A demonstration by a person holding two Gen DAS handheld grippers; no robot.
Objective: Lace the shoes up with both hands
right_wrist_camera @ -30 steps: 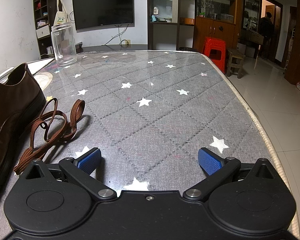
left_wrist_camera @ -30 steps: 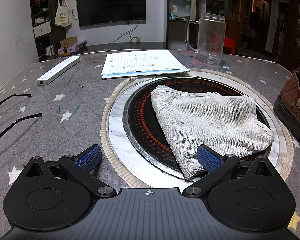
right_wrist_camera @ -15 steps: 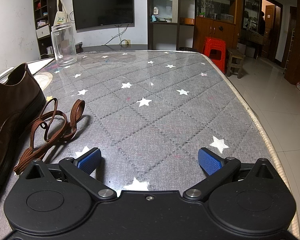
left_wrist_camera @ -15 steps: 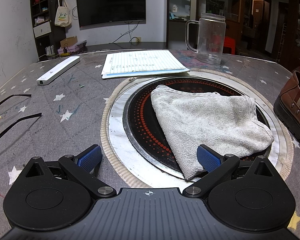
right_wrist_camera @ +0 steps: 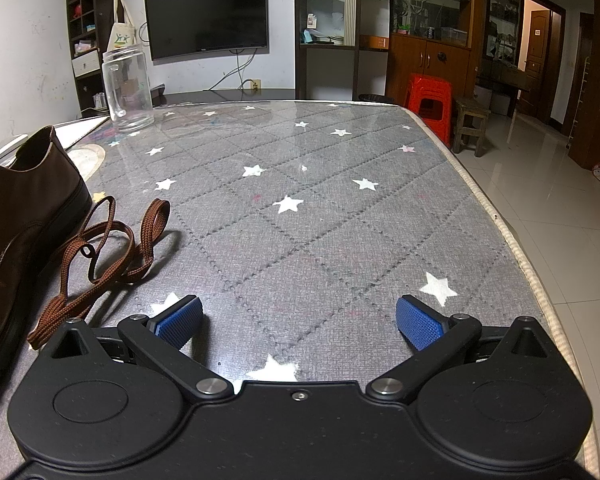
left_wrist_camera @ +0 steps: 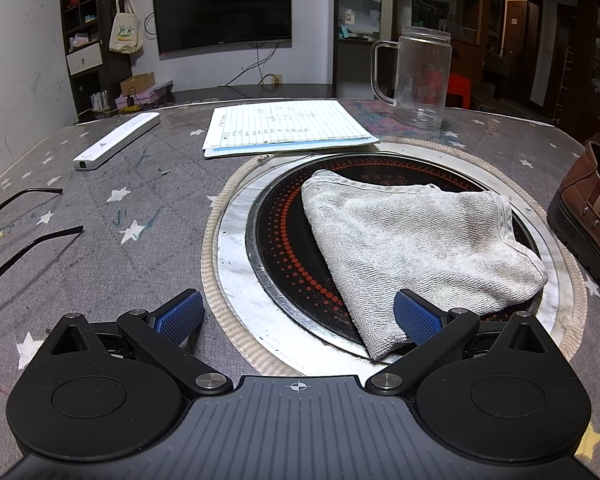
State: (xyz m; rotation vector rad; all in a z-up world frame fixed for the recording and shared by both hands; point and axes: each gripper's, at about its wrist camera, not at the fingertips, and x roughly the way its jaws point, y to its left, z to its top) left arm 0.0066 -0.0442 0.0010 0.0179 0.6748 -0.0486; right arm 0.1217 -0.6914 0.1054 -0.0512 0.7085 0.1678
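Observation:
A brown leather shoe (right_wrist_camera: 16, 216) stands at the left edge of the right wrist view, and its heel end (left_wrist_camera: 592, 208) shows at the right edge of the left wrist view. A loose brown shoelace (right_wrist_camera: 104, 252) lies coiled on the grey star-patterned table beside the shoe, just ahead and left of my right gripper (right_wrist_camera: 299, 320). That gripper is open and holds nothing. My left gripper (left_wrist_camera: 299, 316) is also open, low over the rim of a round cooktop, with its right fingertip (left_wrist_camera: 418, 320) near the corner of a grey towel (left_wrist_camera: 412, 240).
The round black cooktop (left_wrist_camera: 284, 248) is set into the table. Behind it lie lined papers (left_wrist_camera: 284, 124), a white bar (left_wrist_camera: 116, 140) and a clear mug (left_wrist_camera: 420, 76). Black eyeglass arms (left_wrist_camera: 24, 216) lie at left. The table's right edge (right_wrist_camera: 512, 240) drops to a tiled floor.

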